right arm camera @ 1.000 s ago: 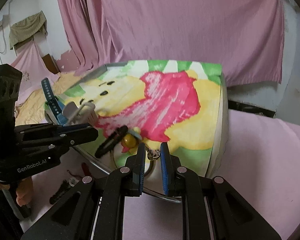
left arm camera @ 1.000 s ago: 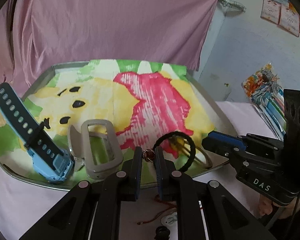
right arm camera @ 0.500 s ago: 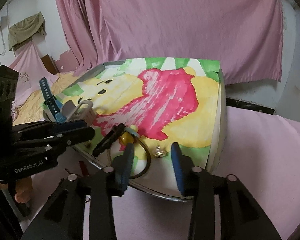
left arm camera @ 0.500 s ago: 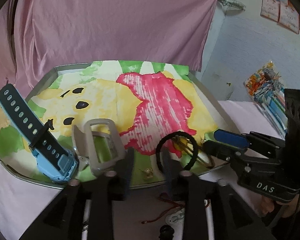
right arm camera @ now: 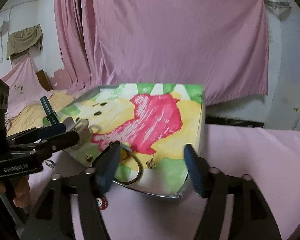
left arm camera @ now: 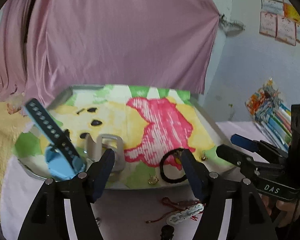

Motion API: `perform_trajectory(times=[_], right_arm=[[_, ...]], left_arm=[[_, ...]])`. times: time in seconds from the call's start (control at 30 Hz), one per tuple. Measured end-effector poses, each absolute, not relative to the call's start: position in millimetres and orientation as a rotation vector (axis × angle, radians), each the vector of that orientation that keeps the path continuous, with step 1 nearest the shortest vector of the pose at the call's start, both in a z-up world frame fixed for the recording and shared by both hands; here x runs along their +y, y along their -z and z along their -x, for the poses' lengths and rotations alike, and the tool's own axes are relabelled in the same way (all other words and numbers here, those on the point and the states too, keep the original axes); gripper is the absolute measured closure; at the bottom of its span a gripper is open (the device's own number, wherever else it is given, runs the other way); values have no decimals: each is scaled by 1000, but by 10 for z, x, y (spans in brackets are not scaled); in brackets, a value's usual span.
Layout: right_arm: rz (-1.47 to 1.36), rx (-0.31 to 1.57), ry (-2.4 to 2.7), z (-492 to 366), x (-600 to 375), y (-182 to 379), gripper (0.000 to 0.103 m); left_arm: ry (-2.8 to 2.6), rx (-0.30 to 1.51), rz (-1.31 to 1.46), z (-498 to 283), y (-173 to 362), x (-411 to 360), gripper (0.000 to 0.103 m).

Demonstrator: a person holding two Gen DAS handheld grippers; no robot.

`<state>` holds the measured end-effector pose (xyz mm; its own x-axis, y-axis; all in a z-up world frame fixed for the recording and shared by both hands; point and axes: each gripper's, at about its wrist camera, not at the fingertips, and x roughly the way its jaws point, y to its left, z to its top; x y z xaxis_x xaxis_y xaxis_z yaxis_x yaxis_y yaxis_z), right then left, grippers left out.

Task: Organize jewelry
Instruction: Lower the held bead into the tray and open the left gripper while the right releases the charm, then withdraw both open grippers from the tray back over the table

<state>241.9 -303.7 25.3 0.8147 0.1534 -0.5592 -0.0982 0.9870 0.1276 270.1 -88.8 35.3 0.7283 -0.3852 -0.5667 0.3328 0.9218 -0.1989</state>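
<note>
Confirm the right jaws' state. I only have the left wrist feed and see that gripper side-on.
Observer: The right gripper has its jaws wide open and empty. A small gold stud earring lies on the picture-lined metal tray, just ahead of the gap.
Operator: Anything hidden behind my own right finger, past the black hair tie?
Observer: Yes. A thin bronze metal hoop lies flat near the tray's front edge, beside a yellow bead.

Blue watch (left arm camera: 64, 160), black hair tie (left arm camera: 171, 168), possibly gold earring (left arm camera: 153, 179)
</note>
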Motion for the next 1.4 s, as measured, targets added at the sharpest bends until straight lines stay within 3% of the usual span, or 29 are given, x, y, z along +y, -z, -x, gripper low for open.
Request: perform_trajectory(times=[0.17,0.23,0.47,0.8,1.4], right_arm=[[-106,529,-105,-2260,-3081,-328,17],[-118,492,-97,-2179,-3106,-364,11],[-105,398,-111,-1938,-3047,-459,10],[-49,243,-95,-1390,-2872,-604,8],[-24,236,-107,-914,-2614,-567,8]], left_arm=[[336,530,120,-2482,-426,-711,15],[315,499,131,-2398,-434,-648,12],[257,428,178,-2179,-477,-493,2],[184,352,174,-1727,-513,-336,1],[148,330,143,-1190,-427,-101,1]])
